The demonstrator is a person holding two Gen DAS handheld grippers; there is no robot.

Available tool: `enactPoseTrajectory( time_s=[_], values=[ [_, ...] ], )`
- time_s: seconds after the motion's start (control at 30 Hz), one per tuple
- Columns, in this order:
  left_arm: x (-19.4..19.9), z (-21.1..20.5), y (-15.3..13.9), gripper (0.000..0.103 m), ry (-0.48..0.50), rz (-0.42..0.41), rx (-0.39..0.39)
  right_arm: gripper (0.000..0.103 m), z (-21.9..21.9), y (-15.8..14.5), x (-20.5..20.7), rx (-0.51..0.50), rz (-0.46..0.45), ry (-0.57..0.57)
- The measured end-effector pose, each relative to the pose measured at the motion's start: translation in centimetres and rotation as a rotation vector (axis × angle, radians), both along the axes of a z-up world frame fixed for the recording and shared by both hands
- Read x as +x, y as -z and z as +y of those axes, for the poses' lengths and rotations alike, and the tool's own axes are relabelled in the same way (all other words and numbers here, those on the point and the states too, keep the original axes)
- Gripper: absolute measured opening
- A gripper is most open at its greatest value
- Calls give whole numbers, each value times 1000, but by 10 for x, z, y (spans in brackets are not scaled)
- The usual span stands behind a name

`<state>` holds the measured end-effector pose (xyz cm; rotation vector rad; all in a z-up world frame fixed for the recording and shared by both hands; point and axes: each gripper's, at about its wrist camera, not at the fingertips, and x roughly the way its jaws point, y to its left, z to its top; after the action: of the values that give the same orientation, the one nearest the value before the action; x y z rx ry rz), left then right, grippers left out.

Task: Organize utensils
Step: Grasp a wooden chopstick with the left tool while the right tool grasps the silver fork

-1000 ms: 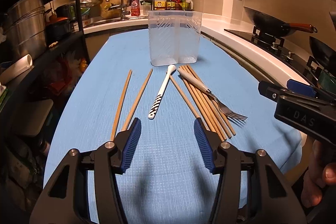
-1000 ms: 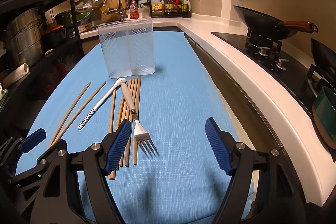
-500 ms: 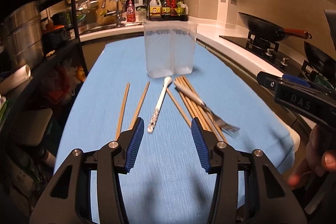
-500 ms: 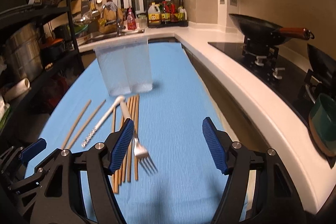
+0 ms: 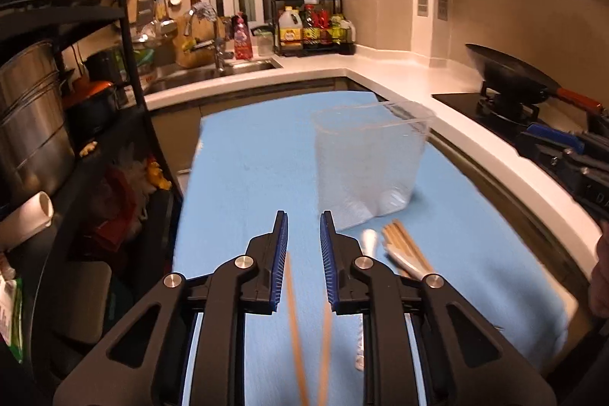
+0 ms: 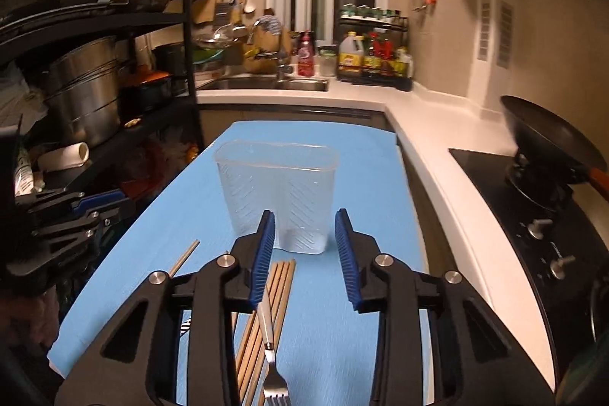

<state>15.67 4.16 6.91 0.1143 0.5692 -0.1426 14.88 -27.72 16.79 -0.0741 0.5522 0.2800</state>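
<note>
Both grippers hover above a table covered with a blue cloth, taking the clear plastic utensil holder standing upright on it as the landmark. The left gripper has just been narrowing its jaws; the blue pads stand apart with nothing clamped, and two loose wooden chopsticks lie on the cloth beneath the gap, on the near side of the holder. The right gripper has likewise just been narrowing, its jaws wider apart and empty, with the holder seen beyond them. Just in front of the holder lies a bundle of wooden chopsticks, side by side, and a metal fork with a pale handle rests across the bundle, tines toward the camera. A white spoon lies beside the bundle, its bowl near the holder's base. Right of the holder, on the stove, sits a black wok.
</note>
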Motion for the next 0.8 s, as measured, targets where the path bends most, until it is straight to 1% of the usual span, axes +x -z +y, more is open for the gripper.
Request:
enactPoseTrajectory(
  time_s=[0.03,0.07,0.1,0.13,0.17,0.2,0.3,0.4,0.47,0.6,0.73,0.8],
  values=[
    [2,3,7,16,-11,3,18,32,1,6,4,-9,-4,-5],
    [8,5,16,14,-26,41,25,32,1,13,5,-6,-3,-9],
    [11,9,23,14,-39,86,-3,32,-1,25,7,5,22,-10],
    [11,13,27,14,-41,121,-41,32,-4,38,9,18,70,-10],
    [10,15,34,14,-28,162,-79,32,-7,47,11,31,119,-12],
    [6,16,42,14,-11,192,-90,32,-8,53,12,47,154,-21],
    [-6,12,60,14,5,227,-42,33,-8,64,11,40,188,-12],
    [-17,11,76,14,21,268,-46,33,-12,81,5,65,257,20],
    [-24,12,81,14,24,282,-45,33,-18,90,-1,100,314,44],
    [-38,22,84,14,9,296,-102,34,-28,102,-23,160,366,106],
    [-52,34,87,14,-33,309,-163,34,-34,123,-47,265,458,152],
    [-59,40,91,14,-54,322,-188,36,-35,132,-57,290,487,167]
  ],
)
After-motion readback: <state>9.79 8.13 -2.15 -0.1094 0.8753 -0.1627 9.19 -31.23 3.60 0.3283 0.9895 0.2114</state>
